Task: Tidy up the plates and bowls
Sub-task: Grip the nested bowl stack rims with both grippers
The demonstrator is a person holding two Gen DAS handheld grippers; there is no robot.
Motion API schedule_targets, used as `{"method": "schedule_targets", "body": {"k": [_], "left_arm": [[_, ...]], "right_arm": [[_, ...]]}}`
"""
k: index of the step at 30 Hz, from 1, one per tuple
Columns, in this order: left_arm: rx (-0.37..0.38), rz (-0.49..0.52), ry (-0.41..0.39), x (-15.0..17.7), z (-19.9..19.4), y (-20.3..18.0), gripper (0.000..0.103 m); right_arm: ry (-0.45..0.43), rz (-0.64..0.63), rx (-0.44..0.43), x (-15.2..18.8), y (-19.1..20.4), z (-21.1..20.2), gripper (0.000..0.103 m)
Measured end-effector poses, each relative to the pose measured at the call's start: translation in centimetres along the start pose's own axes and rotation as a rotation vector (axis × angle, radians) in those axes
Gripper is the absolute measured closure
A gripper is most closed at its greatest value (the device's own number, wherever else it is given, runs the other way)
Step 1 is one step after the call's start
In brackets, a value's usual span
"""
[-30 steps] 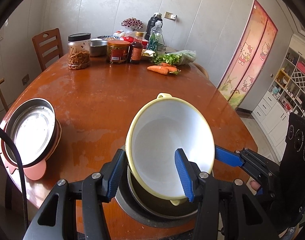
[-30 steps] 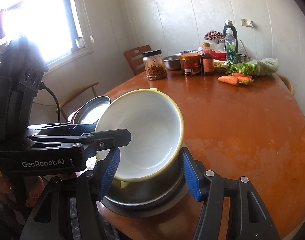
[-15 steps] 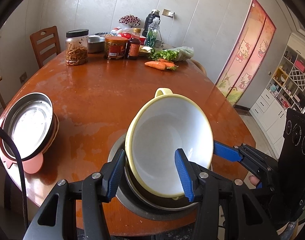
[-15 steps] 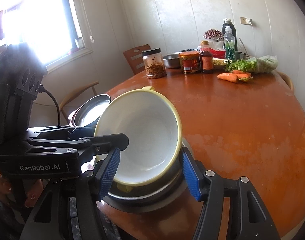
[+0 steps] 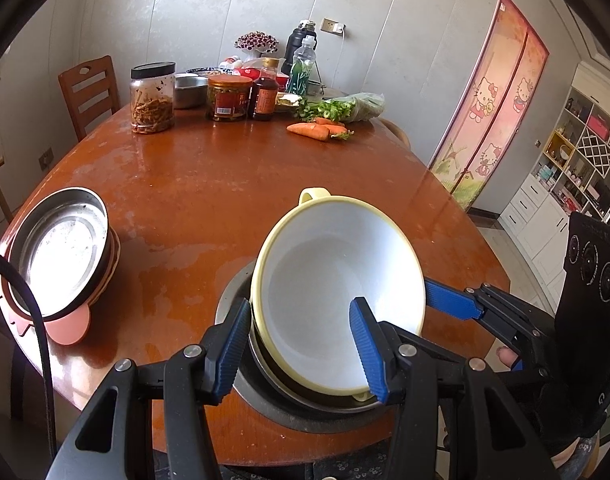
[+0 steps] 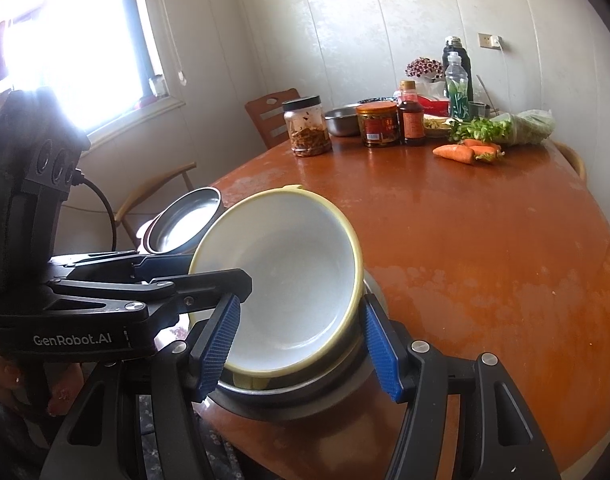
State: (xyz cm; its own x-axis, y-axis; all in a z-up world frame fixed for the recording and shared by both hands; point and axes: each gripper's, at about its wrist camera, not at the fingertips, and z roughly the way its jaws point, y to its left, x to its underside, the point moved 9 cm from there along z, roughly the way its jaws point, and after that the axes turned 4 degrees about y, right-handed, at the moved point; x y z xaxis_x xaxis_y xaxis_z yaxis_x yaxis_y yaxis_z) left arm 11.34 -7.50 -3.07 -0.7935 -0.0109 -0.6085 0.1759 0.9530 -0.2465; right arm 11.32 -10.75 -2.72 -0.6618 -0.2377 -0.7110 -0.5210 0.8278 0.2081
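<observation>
Left wrist view: the left tool [image 5: 301, 350] was closed across the near rim of the white bowl with a yellow rim [image 5: 337, 292], one pad outside the wall at lower centre, the other inside the bowl. The bowl sat tilted in a steel basin [image 5: 265, 396] at the near edge of the round brown tabletop [image 5: 209, 184]. The right tool [image 5: 453, 304] came in from the right of the frame, its blue pad against the bowl's right rim. A steel plate [image 5: 61, 248] stacked on a pink dish [image 5: 71, 326] lay at the left edge, well apart from the bowl, with a black cable [image 5: 37, 320] crossing in front of it.

Right wrist view: the right tool [image 6: 301, 344] straddled bowl [image 6: 281, 276] and basin [image 6: 293, 400] at lower centre, its jaws partly apart; whether the pads pressed on anything could not be told. The left tool's [image 6: 177, 276] black body filled the left of the frame and hid that side of the bowl.

Far end of the tabletop, upper centre: a clear jar [image 5: 152, 98], a red-lidded jar [image 5: 229, 98], a dark sauce bottle [image 5: 266, 94], a steel bowl [image 5: 189, 90], bagged greens [image 5: 345, 106] and carrots [image 5: 311, 130]. A wooden chair [image 5: 91, 92] stood at the upper left.
</observation>
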Motion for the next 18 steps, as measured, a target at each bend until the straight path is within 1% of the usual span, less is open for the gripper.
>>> {"method": "schedule_targets", "body": {"k": [13, 18], "left_arm": [[0.008, -0.004, -0.001, 0.3, -0.6, 0.0, 0.052], [0.008, -0.014, -0.017, 0.1, -1.3, 0.5, 0.052]], "right_arm": [[0.002, 0.0, 0.002, 0.2, 0.1, -0.1, 0.038], [-0.006, 0.022, -0.01, 0.1, 0.0, -0.5, 0.038]]}}
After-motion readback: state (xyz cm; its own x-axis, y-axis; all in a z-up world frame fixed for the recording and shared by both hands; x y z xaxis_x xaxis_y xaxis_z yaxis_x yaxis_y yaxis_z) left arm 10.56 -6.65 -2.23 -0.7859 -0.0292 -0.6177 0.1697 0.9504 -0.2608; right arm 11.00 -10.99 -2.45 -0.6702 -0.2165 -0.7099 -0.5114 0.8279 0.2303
